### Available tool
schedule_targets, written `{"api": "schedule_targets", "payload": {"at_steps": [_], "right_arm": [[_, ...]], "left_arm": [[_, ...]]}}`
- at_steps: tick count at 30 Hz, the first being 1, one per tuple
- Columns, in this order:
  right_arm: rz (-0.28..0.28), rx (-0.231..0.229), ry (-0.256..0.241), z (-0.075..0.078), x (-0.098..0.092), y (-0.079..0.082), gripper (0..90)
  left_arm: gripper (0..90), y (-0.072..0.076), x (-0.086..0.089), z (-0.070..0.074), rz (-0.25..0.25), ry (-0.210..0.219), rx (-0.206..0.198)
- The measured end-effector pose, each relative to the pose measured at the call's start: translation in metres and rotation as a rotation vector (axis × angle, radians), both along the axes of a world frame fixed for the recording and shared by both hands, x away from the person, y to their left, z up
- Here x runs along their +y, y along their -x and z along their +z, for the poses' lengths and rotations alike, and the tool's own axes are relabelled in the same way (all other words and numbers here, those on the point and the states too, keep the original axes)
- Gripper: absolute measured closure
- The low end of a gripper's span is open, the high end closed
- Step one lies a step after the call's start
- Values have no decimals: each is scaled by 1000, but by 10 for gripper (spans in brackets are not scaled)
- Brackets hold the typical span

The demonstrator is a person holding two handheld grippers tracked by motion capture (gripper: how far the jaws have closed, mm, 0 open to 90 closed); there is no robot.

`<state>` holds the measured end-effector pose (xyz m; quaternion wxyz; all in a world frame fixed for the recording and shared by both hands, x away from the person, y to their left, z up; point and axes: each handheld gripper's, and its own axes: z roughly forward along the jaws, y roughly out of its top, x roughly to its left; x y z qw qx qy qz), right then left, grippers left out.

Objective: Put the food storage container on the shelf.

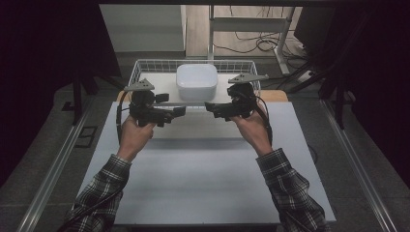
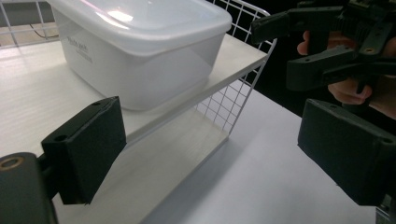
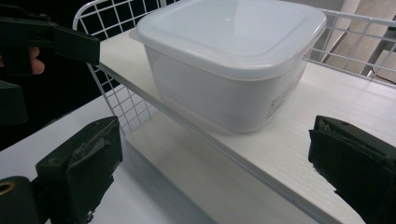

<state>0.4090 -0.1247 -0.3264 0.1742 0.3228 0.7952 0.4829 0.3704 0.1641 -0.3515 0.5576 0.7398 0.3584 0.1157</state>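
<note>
Container [image 1: 196,81] on white wire-railed shelf [image 1: 163,82]

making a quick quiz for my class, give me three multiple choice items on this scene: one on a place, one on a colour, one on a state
1. Where does the container stand?
A. on the upper shelf of the wire rack
B. on the table top
C. on the floor

2. What colour is the container's lid?
A. red
B. whitish
C. black

3. How are the left tongs and the right tongs?
A. both open, holding nothing
B. both shut on the container
C. one shut on the lid

Answers: 1 A, the box rests on the raised white board inside the rack; 2 B, the lid is pale like the box; 3 A, each pair's jaws stand wide apart with nothing between them.
</note>
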Motion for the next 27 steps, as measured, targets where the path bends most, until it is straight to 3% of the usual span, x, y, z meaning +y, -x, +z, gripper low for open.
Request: {"api": "schedule_targets", "payload": {"at_steps": [20, 27], "right_arm": [[38, 23, -46, -17, -14, 26, 25], [60, 15, -35, -26, -16, 36, 24]], "left_arm": [[61, 27, -15, -29, -46, -108, 7], [60, 34, -17, -44, -55, -104, 24]]}}
